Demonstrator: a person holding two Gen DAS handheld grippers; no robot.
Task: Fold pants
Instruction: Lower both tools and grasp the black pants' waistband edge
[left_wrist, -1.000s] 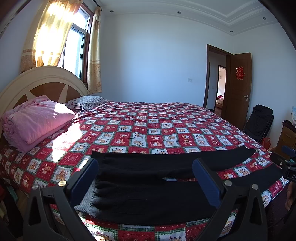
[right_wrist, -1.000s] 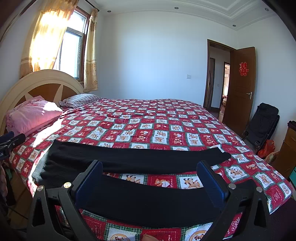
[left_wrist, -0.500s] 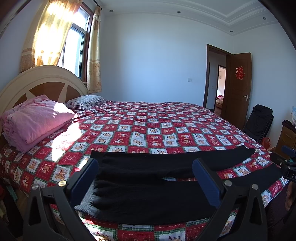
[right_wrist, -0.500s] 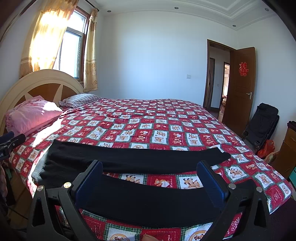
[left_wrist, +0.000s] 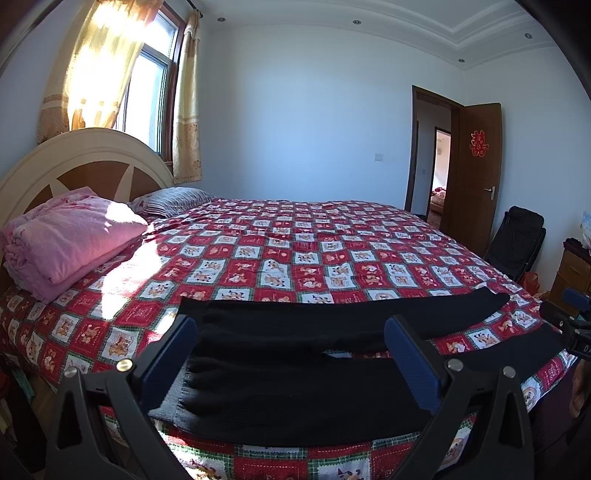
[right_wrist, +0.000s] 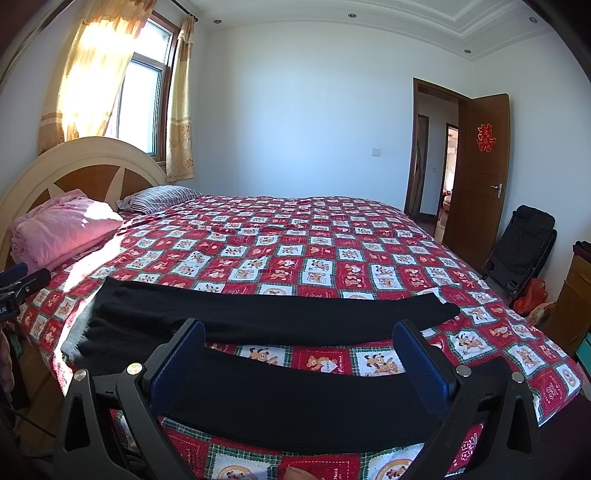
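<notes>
**Black pants lay flat on the bed**

Black pants (left_wrist: 295, 373) lay spread out on the near edge of the bed (left_wrist: 295, 254). The bed had a red and white quilt with little bear pictures. The two legs ran side by side toward the right, with a strip of quilt showing between them. The waist end was on the left.

The left tongs (left_wrist: 295, 363) were spread wide. Nothing was between the blue pads (left_wrist: 168, 362). They hung above the waist end of the pants, and I could not tell if they touched the cloth.

The right tongs (right_wrist: 299, 363) were spread wide too, and held nothing. They hung over the near leg (right_wrist: 295, 402). The far leg (right_wrist: 280, 317) lay just past them, flat on the quilt.

Each tongs showed at the edge of the other camera's view, so they were well apart along the pants.

A folded pink blanket (left_wrist: 70, 240) sat by the headboard (left_wrist: 85, 162), far from the pants. A striped pillow (left_wrist: 171, 199) lay beside it. Sun came in through the window (left_wrist: 147, 96). A brown door (left_wrist: 476, 177) stood open across the room.
</notes>
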